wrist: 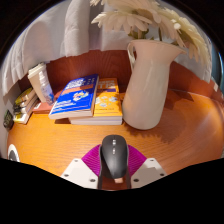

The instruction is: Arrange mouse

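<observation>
A black computer mouse (pixel 114 156) sits between my gripper's two fingers, with the magenta pads (pixel 93 157) pressed against both its sides. My gripper (pixel 113 165) is shut on the mouse and holds it over the wooden table (pixel 60 140). The mouse points away from me, toward the white vase. Its rear end is hidden between the fingers.
A tall white vase (pixel 150 82) with dried plants stands just beyond the mouse, to the right. A stack of books (pixel 88 98) with a blue cover lies beyond, to the left. More books (pixel 40 82) stand further left at the table edge.
</observation>
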